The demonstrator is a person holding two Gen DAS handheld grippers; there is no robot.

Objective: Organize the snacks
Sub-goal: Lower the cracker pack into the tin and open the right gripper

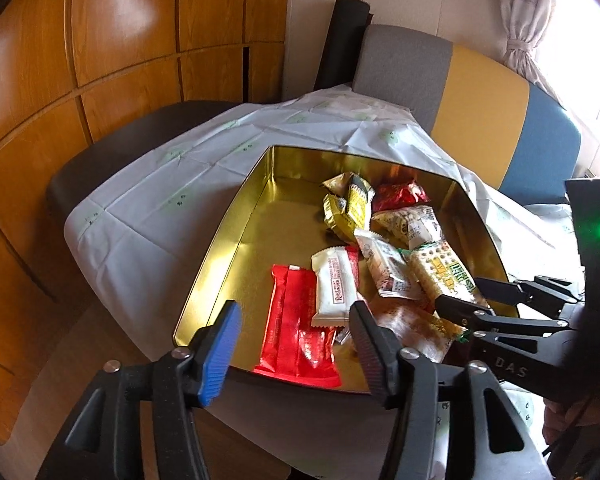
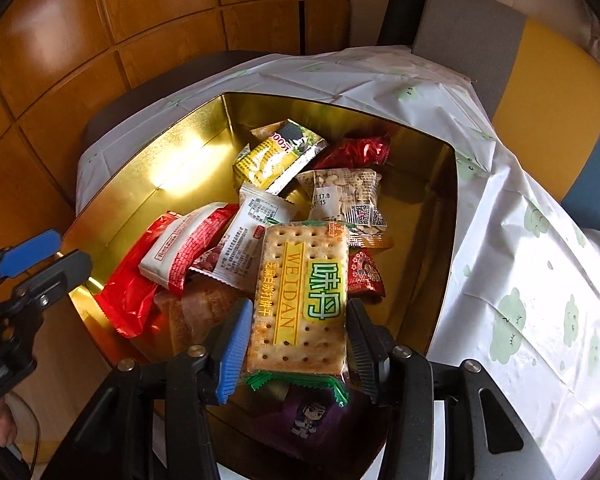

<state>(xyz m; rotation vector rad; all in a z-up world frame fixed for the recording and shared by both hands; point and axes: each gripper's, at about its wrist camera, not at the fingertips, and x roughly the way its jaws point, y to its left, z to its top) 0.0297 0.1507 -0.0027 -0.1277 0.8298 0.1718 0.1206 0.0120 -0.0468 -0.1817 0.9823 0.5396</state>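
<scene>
A gold tin [image 1: 236, 240] [image 2: 140, 184] sits on a white tablecloth and holds several snack packets. My right gripper [image 2: 296, 340] has its jaws on both sides of a WEIDAN cracker packet [image 2: 300, 292], held over the tin's near end; the packet also shows in the left wrist view [image 1: 444, 276], with the right gripper [image 1: 476, 296] at it. My left gripper [image 1: 292, 344] is open and empty above the tin's near rim, over a red packet [image 1: 296, 336]. A white and red packet [image 1: 334, 288] lies beside it.
A white tablecloth [image 2: 520, 240] with green prints covers the table. A grey, yellow and blue chair back [image 1: 480, 120] stands behind it. Wooden cabinet doors [image 1: 100, 60] fill the left. A dark seat [image 1: 112, 148] is at the far left edge.
</scene>
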